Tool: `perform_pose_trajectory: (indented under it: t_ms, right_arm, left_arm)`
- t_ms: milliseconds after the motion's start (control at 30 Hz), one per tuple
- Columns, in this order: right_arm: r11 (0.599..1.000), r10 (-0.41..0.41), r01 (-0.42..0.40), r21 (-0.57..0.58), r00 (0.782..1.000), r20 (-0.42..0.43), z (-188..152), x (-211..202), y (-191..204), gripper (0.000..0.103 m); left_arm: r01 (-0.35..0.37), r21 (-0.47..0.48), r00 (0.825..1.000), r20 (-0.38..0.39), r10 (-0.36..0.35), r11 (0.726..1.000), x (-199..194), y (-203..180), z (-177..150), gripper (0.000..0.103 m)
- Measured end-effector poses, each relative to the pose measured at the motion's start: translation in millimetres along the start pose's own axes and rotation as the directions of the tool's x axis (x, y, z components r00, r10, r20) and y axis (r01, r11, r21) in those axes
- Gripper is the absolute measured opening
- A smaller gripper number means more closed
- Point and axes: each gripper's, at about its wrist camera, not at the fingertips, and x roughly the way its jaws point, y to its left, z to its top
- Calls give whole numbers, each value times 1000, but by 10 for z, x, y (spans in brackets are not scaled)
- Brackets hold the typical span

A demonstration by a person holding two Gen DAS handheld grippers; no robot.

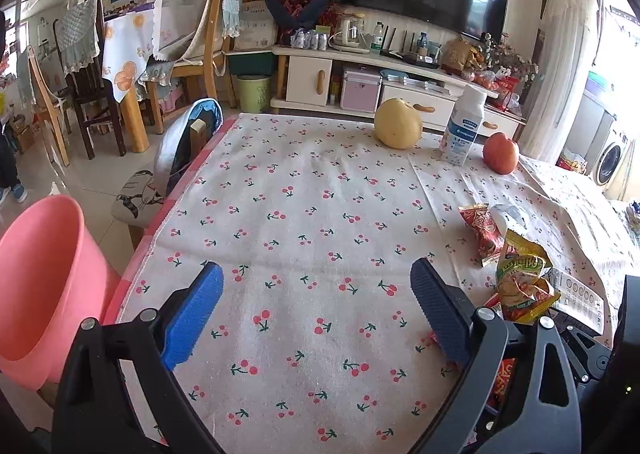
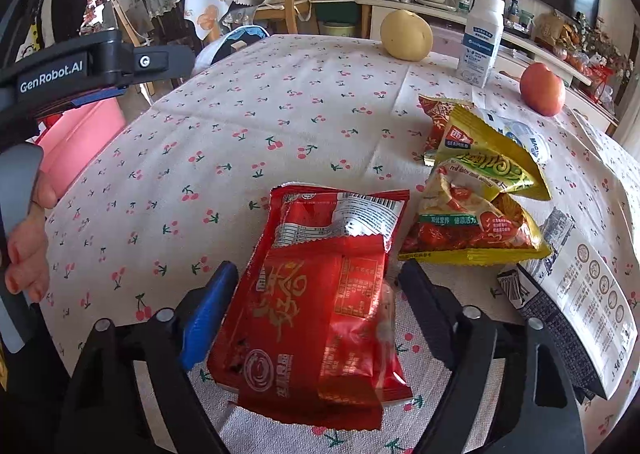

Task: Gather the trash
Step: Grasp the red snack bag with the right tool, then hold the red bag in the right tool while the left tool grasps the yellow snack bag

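A red snack wrapper (image 2: 320,314) lies flat on the cherry-print tablecloth (image 2: 240,134). My right gripper (image 2: 318,269) straddles it, with one finger on each side of the wrapper and a small gap at each pad, so it is open. Just beyond lie a yellow-green wrapper (image 2: 480,174), a yellow-and-red one (image 2: 472,226), another red one (image 2: 436,114) and a white one (image 2: 528,138). My left gripper (image 1: 317,268) hovers open over bare cloth with nothing between its fingers. The wrapper pile (image 1: 520,274) is to its right. A pink bin (image 1: 36,274) stands off the table's left edge.
At the far end of the table stand a yellow fruit (image 2: 406,36), a white bottle (image 2: 482,42) and a red apple (image 2: 542,88). A printed leaflet (image 2: 580,302) lies at the right. A chair with a jacket (image 1: 188,142) stands at the table's left side.
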Motion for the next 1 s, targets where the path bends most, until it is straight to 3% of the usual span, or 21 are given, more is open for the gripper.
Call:
perform_pose_trajectory:
  t_ms: [200,267,467,633,800,1000]
  right_arm:
    - [1000,3,-3,-2,1000,14,0,-37,-41,60]
    - [1000,10,-10,3,1000,23,5,-64,-56,51]
    - [999,38,-39,18,998,53,10,-197,-92,50]
    - [996,45,-57,71,987,153,80,-526,-267,49]
    - [981,-22,-27,193,969,245,161,-868,-726,49]
    - [951,-115,24,309,953,280,123,-1107,-1159,49]
  left_arm:
    - [47,-36,999,-17,-48,998,62,21,3,95]
    - [59,-48,998,-16,-60,997,66,31,2,95]
    - [111,-113,993,-17,-114,987,86,99,-3,95]
    - [142,-133,989,-7,-144,981,110,99,-15,95]
    - [198,-87,979,-40,-202,976,151,-88,-76,95]
    - [304,49,949,-104,-298,951,194,-677,-176,95]
